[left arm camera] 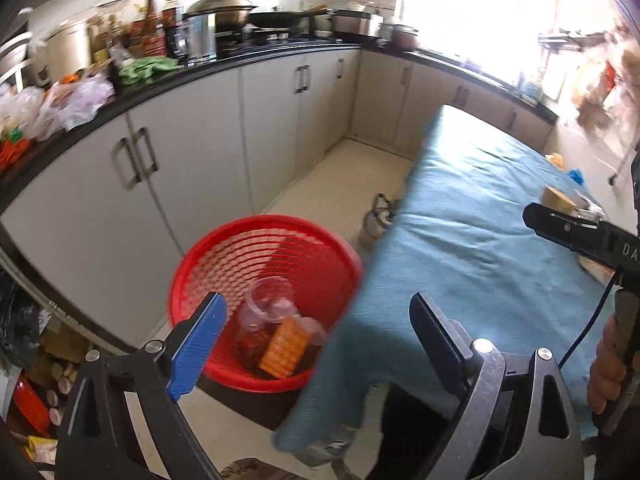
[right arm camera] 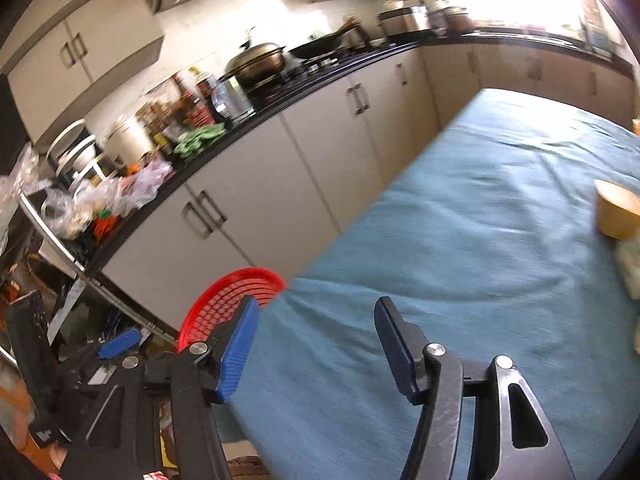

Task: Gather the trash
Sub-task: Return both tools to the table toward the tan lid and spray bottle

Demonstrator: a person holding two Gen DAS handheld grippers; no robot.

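A red mesh basket [left arm camera: 264, 280] stands on the floor beside the table. In it lie a clear plastic cup [left arm camera: 268, 304], an orange packet [left arm camera: 286, 348] and a dark red wrapper. My left gripper [left arm camera: 318, 304] hangs open above the basket's right rim and the cloth's hanging corner, with nothing between its fingers. My right gripper [right arm camera: 316, 308] is open and empty over the blue tablecloth [right arm camera: 460, 220]; the basket [right arm camera: 224, 300] shows to its left. On the table's right side sit a yellow tub [right arm camera: 616, 208] and a pale packet [right arm camera: 632, 268].
A metal kettle [left arm camera: 376, 220] stands on the floor by the table. The black counter [left arm camera: 240, 64] holds pots, bottles, a green cloth and plastic bags. More small items [left arm camera: 560, 196] lie at the table's far end. Boxes and clutter fill the floor at the left [left arm camera: 36, 380].
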